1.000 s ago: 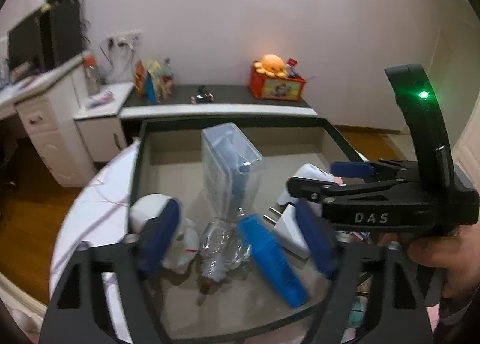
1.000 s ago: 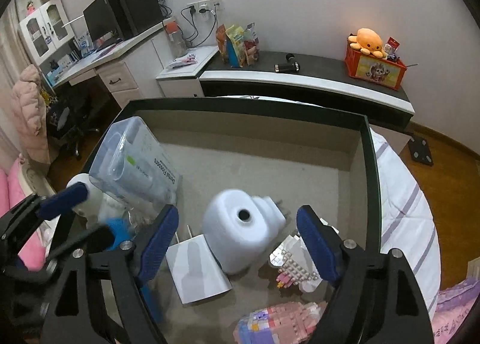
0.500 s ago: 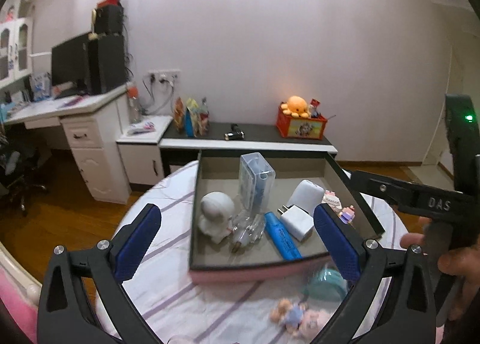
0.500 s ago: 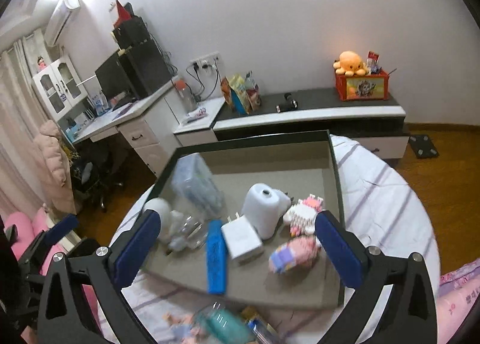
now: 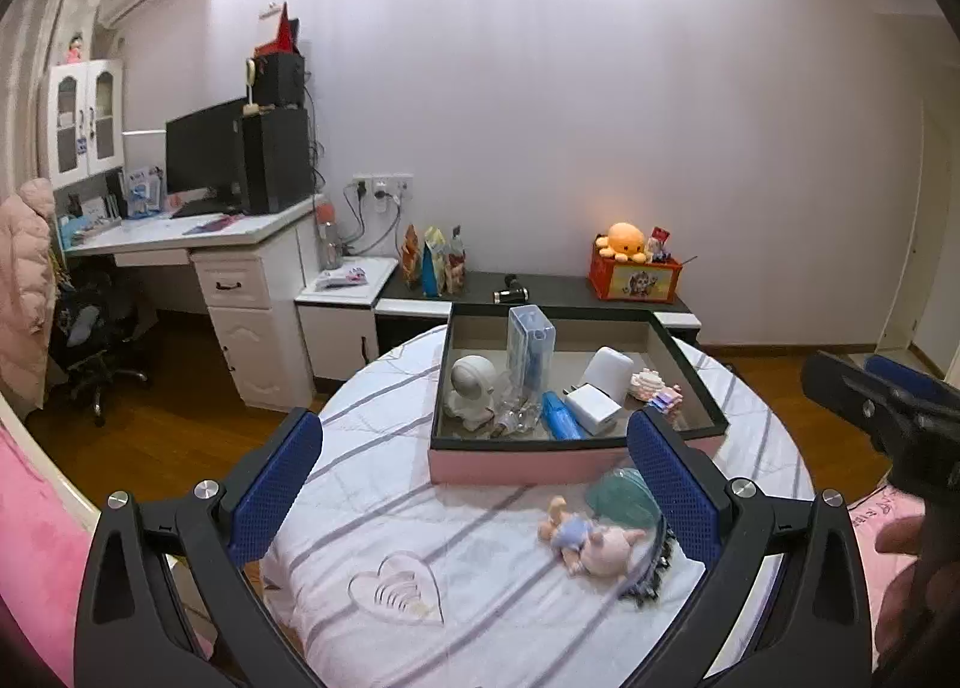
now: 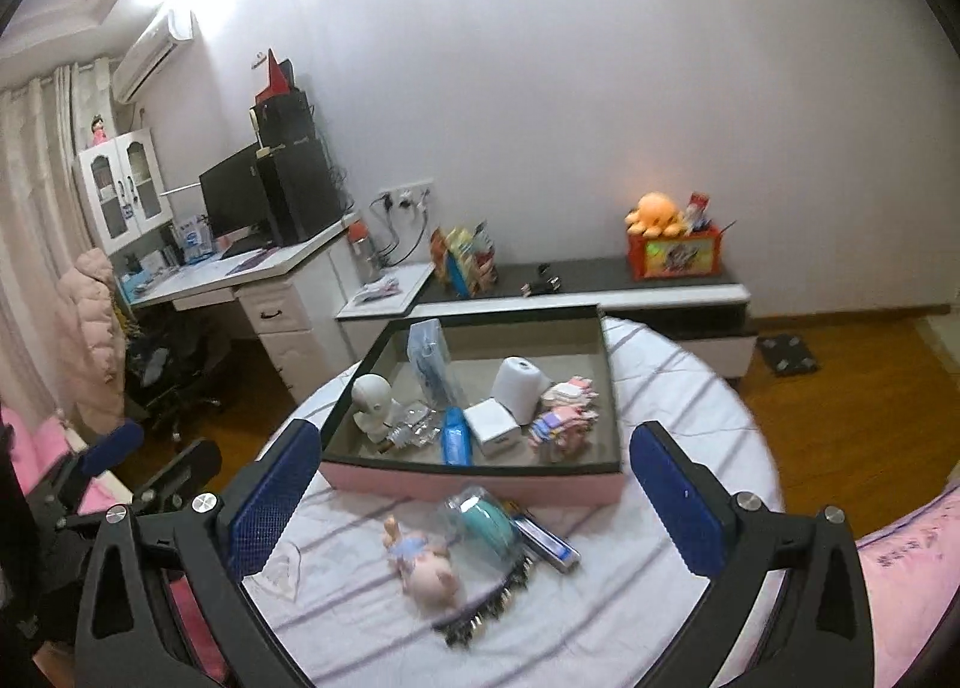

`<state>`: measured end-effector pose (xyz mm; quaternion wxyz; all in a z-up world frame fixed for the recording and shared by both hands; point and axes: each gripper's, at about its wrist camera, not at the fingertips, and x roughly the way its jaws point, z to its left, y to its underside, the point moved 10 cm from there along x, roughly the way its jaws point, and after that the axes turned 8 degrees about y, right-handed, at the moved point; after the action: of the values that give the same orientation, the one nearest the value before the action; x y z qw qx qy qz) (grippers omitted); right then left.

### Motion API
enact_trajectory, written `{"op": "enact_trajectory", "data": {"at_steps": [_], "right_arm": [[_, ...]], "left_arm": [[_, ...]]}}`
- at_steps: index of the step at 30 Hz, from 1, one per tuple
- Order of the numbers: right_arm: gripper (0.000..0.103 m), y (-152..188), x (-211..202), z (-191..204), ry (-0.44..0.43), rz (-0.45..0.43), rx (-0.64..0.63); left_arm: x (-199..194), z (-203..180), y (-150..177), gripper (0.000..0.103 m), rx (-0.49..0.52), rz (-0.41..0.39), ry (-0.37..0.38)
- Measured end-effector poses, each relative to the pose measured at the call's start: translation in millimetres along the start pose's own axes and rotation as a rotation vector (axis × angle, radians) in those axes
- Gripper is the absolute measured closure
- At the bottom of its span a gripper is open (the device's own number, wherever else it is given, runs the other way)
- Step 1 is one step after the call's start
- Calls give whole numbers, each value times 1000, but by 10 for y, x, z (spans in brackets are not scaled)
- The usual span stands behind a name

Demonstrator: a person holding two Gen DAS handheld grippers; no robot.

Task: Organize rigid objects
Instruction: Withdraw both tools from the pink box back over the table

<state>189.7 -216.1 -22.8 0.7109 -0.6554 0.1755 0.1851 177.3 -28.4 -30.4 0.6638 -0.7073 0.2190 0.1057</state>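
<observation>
both my tongs gape wide, nothing between the pads: left gripper (image 5: 474,484), right gripper (image 6: 468,490). the pink tray (image 5: 528,463) sits toward the table's (image 5: 420,514) far edge, holding a white figure (image 5: 473,391), clear case (image 5: 529,343), blue bar (image 5: 559,417), white charger (image 5: 591,409). doll (image 5: 585,538) and teal item (image 5: 621,499) lie on the table near its front edge, just outside the tray's near wall.

Inside the pink-sided tray (image 5: 543,463), by the table's far edge: white astronaut figure (image 5: 472,391) upright at the left wall, clear box (image 5: 529,349) standing behind, blue bar (image 5: 559,418) and white charger (image 5: 591,409) (side by side) near the front wall, block toys (image 6: 567,412) at right. Doll (image 5: 585,538) and teal case (image 6: 486,526) lie outside, before the tray.
</observation>
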Motion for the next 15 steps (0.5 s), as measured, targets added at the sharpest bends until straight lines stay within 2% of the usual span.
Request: {"op": "enact_trajectory", "data": {"at_steps": [10,15], "right_arm": [[0,299,-876,-40,100,-87,-45],[0,395,-1165,-46,102,-113,-51]], "left_arm": [[-714,-172,277,0,-11,-32,-1],[-946,-225,364,0,-12,-45,-6]]}}
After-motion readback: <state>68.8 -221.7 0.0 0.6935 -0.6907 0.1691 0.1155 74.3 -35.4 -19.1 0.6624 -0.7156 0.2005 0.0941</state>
